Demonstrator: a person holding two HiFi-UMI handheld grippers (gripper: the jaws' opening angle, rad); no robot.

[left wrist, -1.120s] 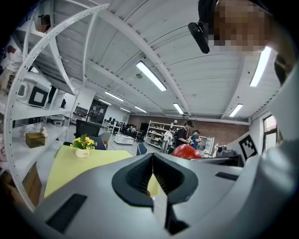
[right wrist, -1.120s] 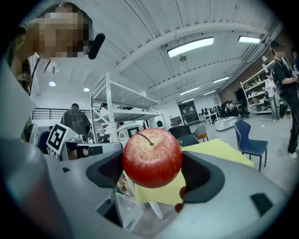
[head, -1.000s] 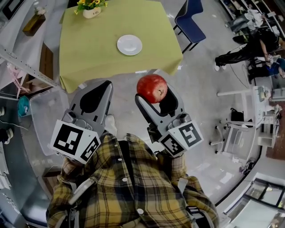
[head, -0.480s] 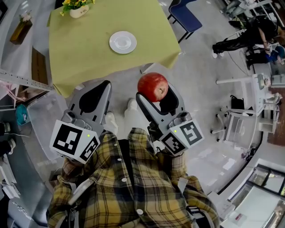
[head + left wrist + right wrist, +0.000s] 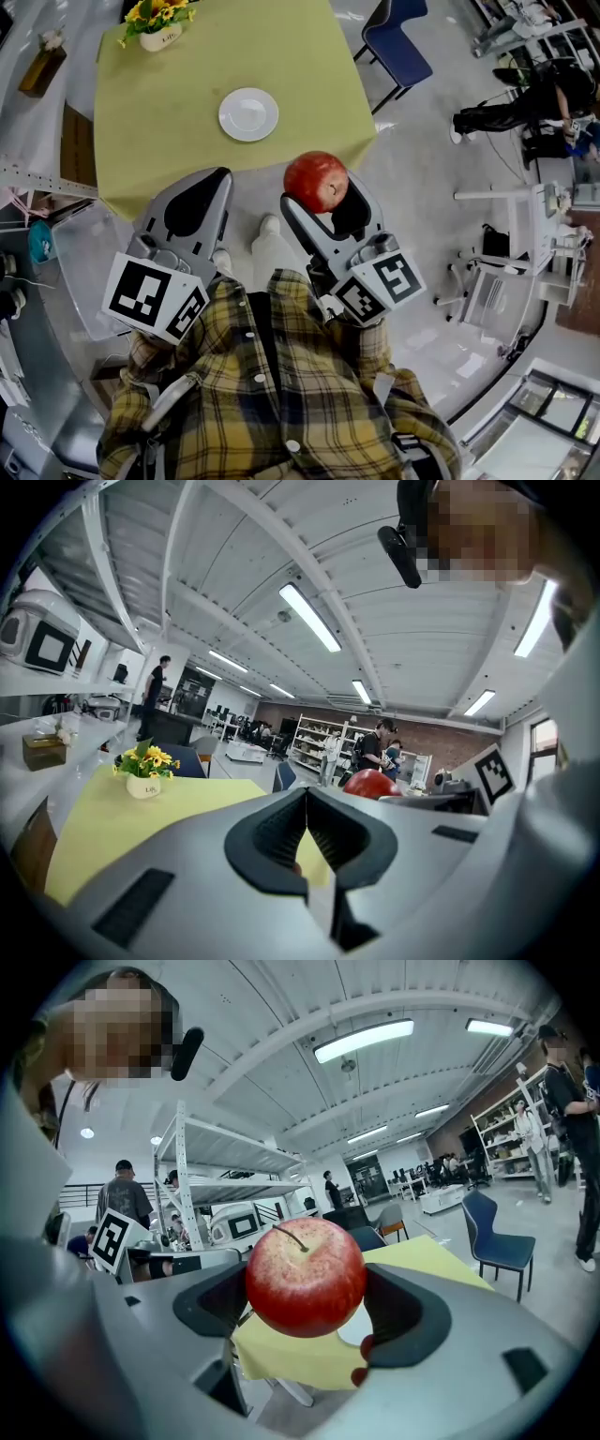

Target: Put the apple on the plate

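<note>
A red apple (image 5: 316,181) is held in my right gripper (image 5: 321,192), which is shut on it in the air over the floor, short of the table's near edge. In the right gripper view the apple (image 5: 305,1277) fills the gap between the dark jaws, stem up. The white plate (image 5: 248,114) lies bare on the yellow-green tablecloth (image 5: 169,122), ahead and slightly left of the apple. My left gripper (image 5: 221,178) hangs beside the right one, shut and holding nothing; its jaws meet in the left gripper view (image 5: 307,803), where the apple (image 5: 371,782) shows to the right.
A vase of yellow flowers (image 5: 157,28) stands at the table's far left corner. A blue chair (image 5: 398,42) sits off the table's right side. A shelf with a wooden box (image 5: 42,47) and a clear bin (image 5: 84,253) line the left. A person (image 5: 525,98) is far right.
The table and plate have drawn nearer in the head view as the person stepped forward. The apple stays gripped in the right gripper; the left stays shut.
</note>
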